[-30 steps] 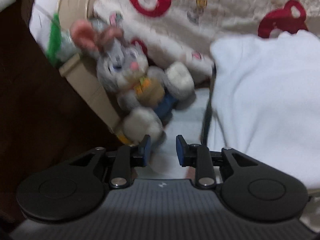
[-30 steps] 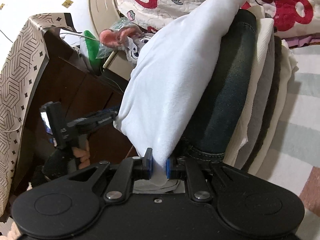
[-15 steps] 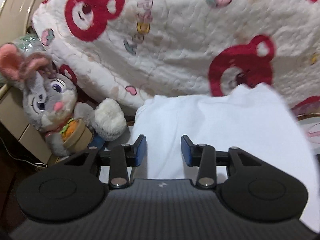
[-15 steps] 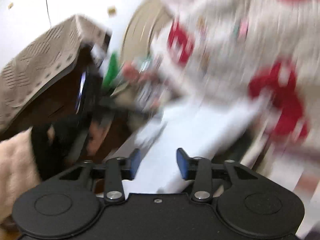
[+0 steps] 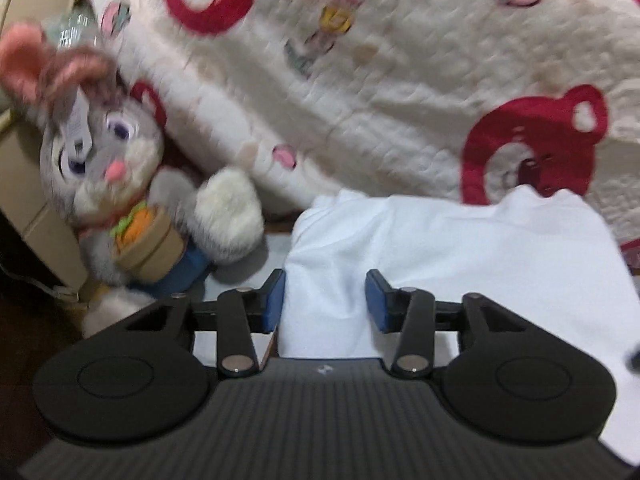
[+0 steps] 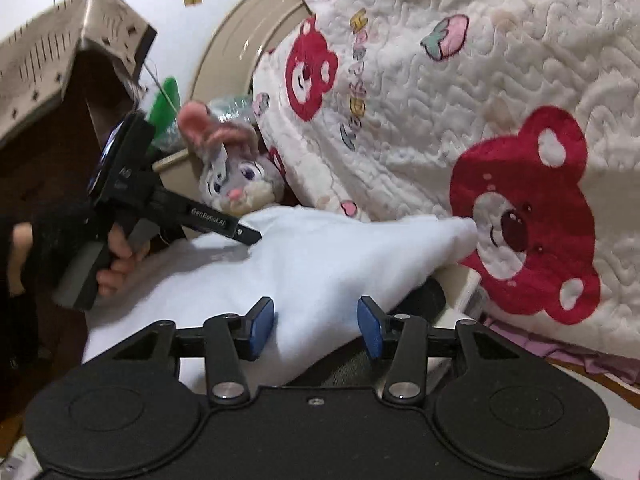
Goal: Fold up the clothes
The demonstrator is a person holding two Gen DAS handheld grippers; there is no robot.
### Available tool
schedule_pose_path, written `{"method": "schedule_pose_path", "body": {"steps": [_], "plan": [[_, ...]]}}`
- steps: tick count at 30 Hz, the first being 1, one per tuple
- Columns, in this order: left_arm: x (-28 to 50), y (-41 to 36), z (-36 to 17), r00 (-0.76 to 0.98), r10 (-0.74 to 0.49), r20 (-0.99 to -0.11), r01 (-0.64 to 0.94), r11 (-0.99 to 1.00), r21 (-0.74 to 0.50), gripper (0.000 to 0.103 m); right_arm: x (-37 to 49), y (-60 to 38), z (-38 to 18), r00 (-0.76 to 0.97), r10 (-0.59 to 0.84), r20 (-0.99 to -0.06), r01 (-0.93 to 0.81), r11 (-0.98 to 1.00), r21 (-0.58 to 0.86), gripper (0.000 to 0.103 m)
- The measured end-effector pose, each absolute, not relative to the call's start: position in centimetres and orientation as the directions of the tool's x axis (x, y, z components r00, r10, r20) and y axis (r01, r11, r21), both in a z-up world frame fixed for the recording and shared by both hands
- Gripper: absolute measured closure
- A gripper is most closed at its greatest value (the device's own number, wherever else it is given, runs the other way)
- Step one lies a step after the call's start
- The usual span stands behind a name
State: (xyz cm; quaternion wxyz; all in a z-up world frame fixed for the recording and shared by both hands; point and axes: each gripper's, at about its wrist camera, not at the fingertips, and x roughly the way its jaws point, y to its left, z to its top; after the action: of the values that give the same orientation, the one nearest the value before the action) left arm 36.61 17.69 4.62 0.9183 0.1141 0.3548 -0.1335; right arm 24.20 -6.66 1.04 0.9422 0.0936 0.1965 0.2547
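Observation:
A folded white garment (image 5: 460, 256) lies on top of a stack of folded clothes; it also shows in the right wrist view (image 6: 320, 264). My left gripper (image 5: 325, 300) is open, its blue pads either side of the garment's near left edge, not pinching it. My right gripper (image 6: 316, 330) is open just above the garment's near edge, holding nothing. The left gripper also shows in the right wrist view (image 6: 244, 235), at the garment's far left corner, held by a hand. A dark garment (image 6: 428, 300) shows under the white one.
A grey plush rabbit (image 5: 120, 176) sits left of the stack; it also shows in the right wrist view (image 6: 236, 180). A cream quilt with red bears (image 6: 480, 120) lies behind. A dark wooden cabinet with a patterned cloth (image 6: 60, 60) stands at left.
My right gripper was shut on the white garment's edge and has let go and opened. The garment now lies flat on the stack. My left gripper swung right over the garment and opened wider.

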Motion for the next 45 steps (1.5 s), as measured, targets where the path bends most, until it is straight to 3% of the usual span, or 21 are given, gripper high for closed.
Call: {"method": "schedule_pose_path", "body": {"steps": [3,6,10,12,18,22,26,31,39,41,45], "plan": [[34.9,17.0,4.9,0.715,-0.188,-0.674,0.377,0.915,0.146,0.061,24.9,-6.2,1.9,0.794,0.529,-0.3,-0.473,0.847,0.243,0.049],[32.9,17.2,4.6,0.713,-0.189,-0.675,0.408,0.895,0.181,0.06,29.2,-4.9,1.5,0.774,0.453,-0.442,-0.456,0.884,0.108,0.053],[31.0,19.9,4.8,0.732,-0.183,-0.656,0.364,0.919,0.149,0.057,33.2,-9.2,0.8,0.793,0.365,-0.488,-0.216,0.917,0.334,0.053],[30.7,20.9,4.9,0.757,-0.165,-0.632,0.339,0.926,0.164,0.056,32.5,-11.0,0.8,0.818,0.307,-0.487,-0.13,0.922,0.364,0.051],[29.5,22.3,5.2,0.781,-0.125,-0.612,0.256,0.958,0.131,0.056,25.2,-12.0,1.5,0.853,0.439,-0.283,-0.269,0.834,0.482,0.05],[24.7,23.0,6.7,0.815,-0.102,-0.57,0.206,0.971,0.121,0.057,20.2,-9.9,1.7,0.81,0.541,-0.225,-0.417,0.802,0.428,0.05],[17.1,23.7,8.3,0.865,-0.094,-0.494,0.175,0.977,0.121,0.039,15.9,-10.5,1.0,0.767,0.6,-0.229,-0.48,0.773,0.416,0.049],[11.6,21.7,8.3,0.817,-0.121,-0.564,0.185,0.981,0.059,0.034,12.6,-13.2,0.2,0.78,0.56,-0.279,-0.445,0.81,0.382,0.048],[5.0,13.6,5.5,0.749,-0.13,-0.65,0.185,0.983,0.017,0.015,6.7,-15.4,0.3,0.784,0.532,-0.319,-0.422,0.834,0.354,0.046],[3.6,11.2,4.2,0.691,-0.147,-0.707,0.214,0.977,0.006,0.013,4.7,-16.5,0.4,0.767,0.543,-0.341,-0.425,0.829,0.364,0.046],[-0.3,7.4,3.1,0.682,-0.153,-0.715,0.265,0.963,0.046,0.013,0.1,-18.6,1.0,0.778,0.531,-0.337,-0.429,0.84,0.332,0.041]]}}
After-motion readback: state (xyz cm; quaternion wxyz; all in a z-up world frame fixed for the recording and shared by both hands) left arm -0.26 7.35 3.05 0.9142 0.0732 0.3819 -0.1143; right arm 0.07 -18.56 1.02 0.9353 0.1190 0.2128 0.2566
